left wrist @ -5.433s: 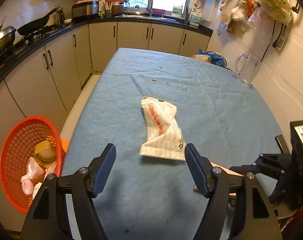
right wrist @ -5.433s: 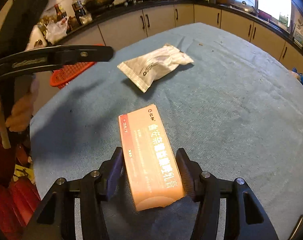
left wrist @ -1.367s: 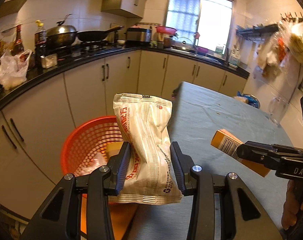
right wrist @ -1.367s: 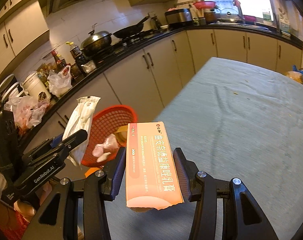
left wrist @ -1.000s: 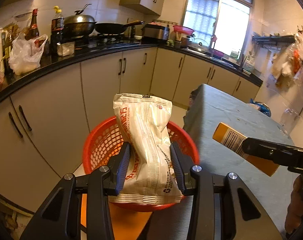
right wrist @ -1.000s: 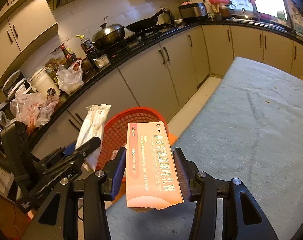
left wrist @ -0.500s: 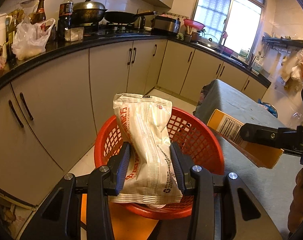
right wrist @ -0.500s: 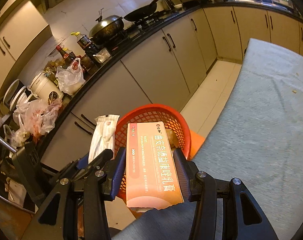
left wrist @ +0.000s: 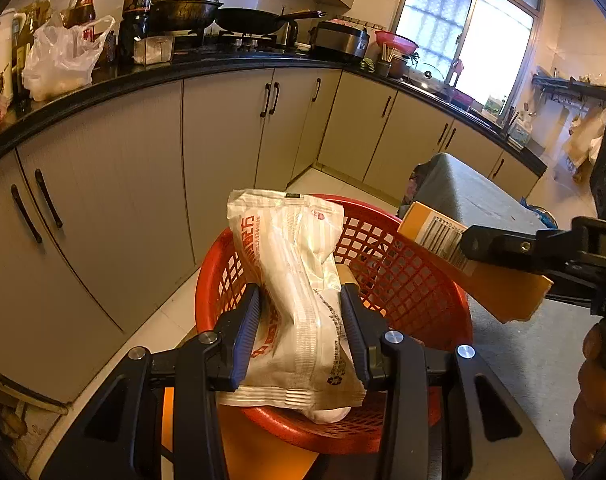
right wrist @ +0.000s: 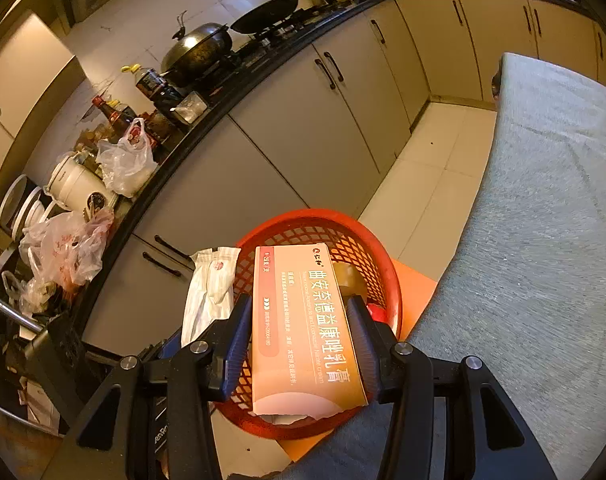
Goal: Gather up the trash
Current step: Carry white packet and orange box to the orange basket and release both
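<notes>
Both grippers' fingers clamp trash, white packet (left wrist: 299, 296) and carton (right wrist: 303, 328), above basket (left wrist: 403, 276).

Red basket (left wrist: 403, 280) beside grey-clothed table (right wrist: 543, 240)

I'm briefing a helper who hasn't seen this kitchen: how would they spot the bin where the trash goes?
Look along the beige cabinets under the black countertop. Between them and the grey-covered table sits a round red plastic mesh basket. It is the only bright red, open-lattice container at floor level.
</notes>
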### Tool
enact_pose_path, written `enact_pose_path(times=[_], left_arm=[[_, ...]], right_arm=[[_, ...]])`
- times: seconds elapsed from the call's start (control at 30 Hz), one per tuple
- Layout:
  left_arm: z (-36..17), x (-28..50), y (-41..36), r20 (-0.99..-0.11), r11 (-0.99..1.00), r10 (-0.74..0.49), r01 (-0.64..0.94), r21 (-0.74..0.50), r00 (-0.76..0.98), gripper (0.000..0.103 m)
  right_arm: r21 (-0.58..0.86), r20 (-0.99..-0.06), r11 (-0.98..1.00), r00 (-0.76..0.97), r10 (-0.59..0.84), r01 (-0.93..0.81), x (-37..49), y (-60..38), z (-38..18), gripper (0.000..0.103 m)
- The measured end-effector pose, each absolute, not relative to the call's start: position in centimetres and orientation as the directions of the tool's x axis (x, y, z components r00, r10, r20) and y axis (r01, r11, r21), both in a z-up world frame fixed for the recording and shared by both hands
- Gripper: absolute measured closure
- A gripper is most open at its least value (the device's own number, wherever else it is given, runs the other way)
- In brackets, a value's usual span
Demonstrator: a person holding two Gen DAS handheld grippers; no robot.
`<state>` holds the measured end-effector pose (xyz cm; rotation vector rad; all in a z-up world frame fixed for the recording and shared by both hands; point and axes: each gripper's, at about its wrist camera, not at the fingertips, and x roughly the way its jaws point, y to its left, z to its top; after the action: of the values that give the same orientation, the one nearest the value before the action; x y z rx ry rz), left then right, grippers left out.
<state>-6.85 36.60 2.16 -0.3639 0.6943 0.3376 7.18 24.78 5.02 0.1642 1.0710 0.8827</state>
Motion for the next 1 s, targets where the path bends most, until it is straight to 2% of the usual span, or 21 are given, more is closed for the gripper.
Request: enact_pose_path(times=[0.7,0.8,1.0], left_arm=[[1.8,-6.2,36.5,-0.669,0.896,0.155,-0.389,-0.216,0.727,0.063],[1.9,-6.2,36.6,-0.665,0.895,0.155,-0.389,-0.219,0.731,0.056],[2.6,-6.7,36.2,-0.652,0.895,0.16,-0.387,-0.22,0.741,0.052]], right_arm=[[0.565,-0.706,0.668,0.134,0.695,-0.485,9.2,26.3,2.3,0.049],[0.563,-0.703,0.66,0.131,0.699,-0.497,9.1,26.4,2.5,0.048],[0.559,-0.69,0.659,0.159,0.706,-0.502,8.7,25.6,3.5,0.048]])
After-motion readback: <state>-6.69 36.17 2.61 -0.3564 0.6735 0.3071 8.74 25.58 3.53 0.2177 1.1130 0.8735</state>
